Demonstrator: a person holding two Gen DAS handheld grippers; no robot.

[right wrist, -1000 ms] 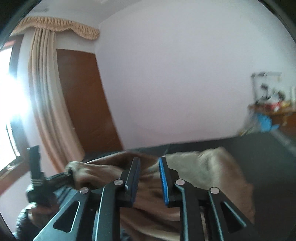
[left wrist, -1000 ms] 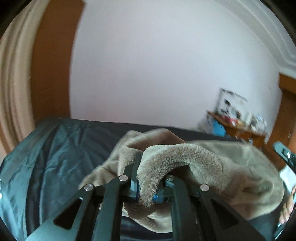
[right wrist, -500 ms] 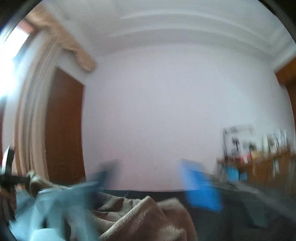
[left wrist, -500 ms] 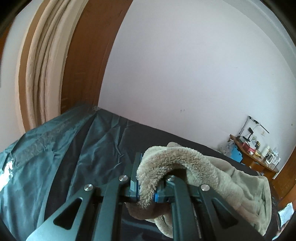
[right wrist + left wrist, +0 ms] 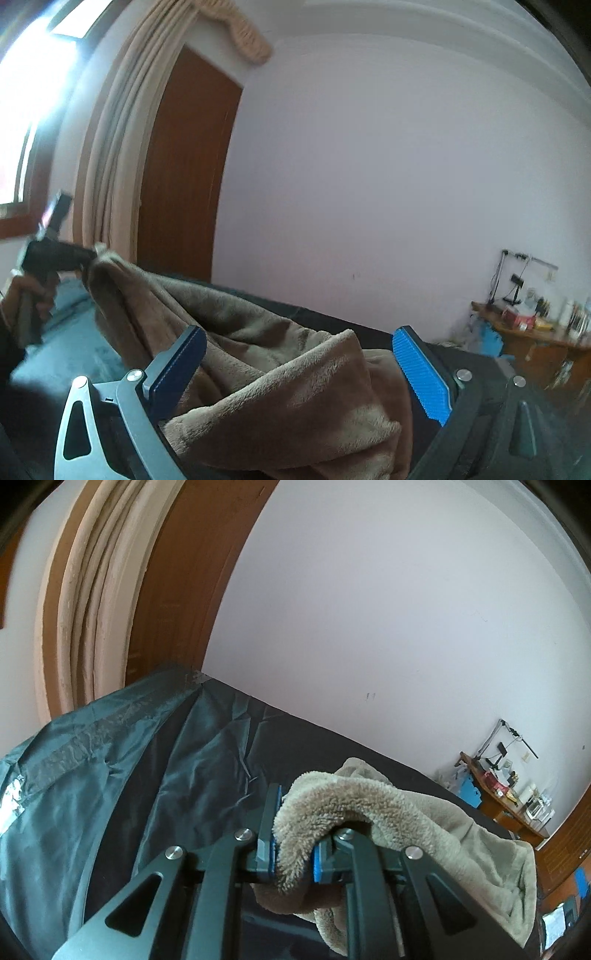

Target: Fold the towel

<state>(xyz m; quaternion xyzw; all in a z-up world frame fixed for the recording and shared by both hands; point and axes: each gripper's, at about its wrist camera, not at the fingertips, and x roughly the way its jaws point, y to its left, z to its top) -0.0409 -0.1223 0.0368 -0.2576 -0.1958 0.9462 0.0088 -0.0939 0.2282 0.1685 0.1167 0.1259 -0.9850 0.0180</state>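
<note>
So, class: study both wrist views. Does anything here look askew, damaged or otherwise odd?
Nothing is damaged or spilled. The towel is bunched rather than flat: the left gripper pinches one fluffy edge, while the rest lies crumpled on the dark bed cover. The right gripper stands open around a loose fold.

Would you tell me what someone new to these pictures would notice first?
First, the fluffy beige towel, a fold of it pinched in the left gripper above the dark teal bed cover. In the right wrist view, the right gripper gapes wide, blue pads astride a towel corner.
</note>
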